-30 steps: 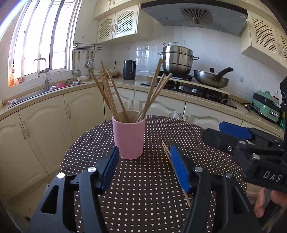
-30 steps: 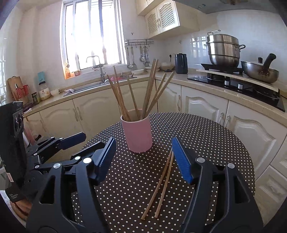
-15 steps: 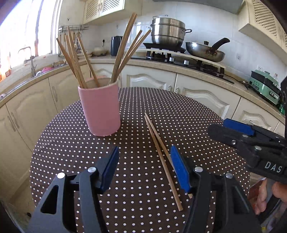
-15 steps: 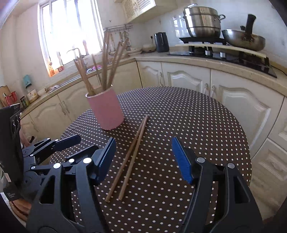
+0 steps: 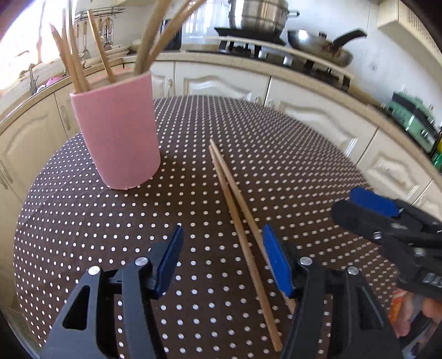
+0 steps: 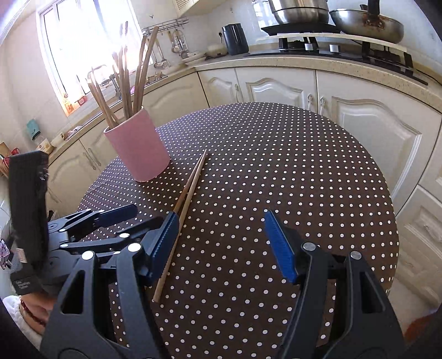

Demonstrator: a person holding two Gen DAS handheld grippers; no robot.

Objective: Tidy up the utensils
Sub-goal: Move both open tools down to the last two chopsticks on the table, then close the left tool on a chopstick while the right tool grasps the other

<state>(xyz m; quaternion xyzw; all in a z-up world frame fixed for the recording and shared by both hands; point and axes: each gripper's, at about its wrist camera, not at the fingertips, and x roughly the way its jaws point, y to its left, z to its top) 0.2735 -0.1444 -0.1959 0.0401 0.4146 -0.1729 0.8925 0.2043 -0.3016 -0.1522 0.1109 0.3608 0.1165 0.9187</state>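
A pink cup [image 5: 118, 132] [image 6: 141, 149] holding several wooden chopsticks stands on the round brown polka-dot table [image 5: 83, 221] [image 6: 304, 165]. Two loose chopsticks [image 5: 234, 210] [image 6: 190, 187] lie side by side on the cloth just right of the cup. My left gripper [image 5: 222, 234] is open and hovers over their near half, the sticks running beneath the gap beside its right pad. My right gripper [image 6: 221, 221] is open with nothing between its fingers; the sticks pass under its left pad. Each gripper shows in the other's view: right gripper [image 5: 373, 204], left gripper [image 6: 116, 215].
Cream cabinets and a counter curve behind the table. A steel pot [image 5: 257, 13] and a pan [image 5: 317, 47] sit on the stove, a dark kettle [image 6: 234, 38] is beside it, and a sink lies under the window. A hand [image 5: 414, 317] grips the right tool.
Both grippers have sunk toward the table and tilted downward, so cup and loose chopsticks look larger and closer. The sticks now lie under the left gripper's gap. Jaw openings are unchanged.
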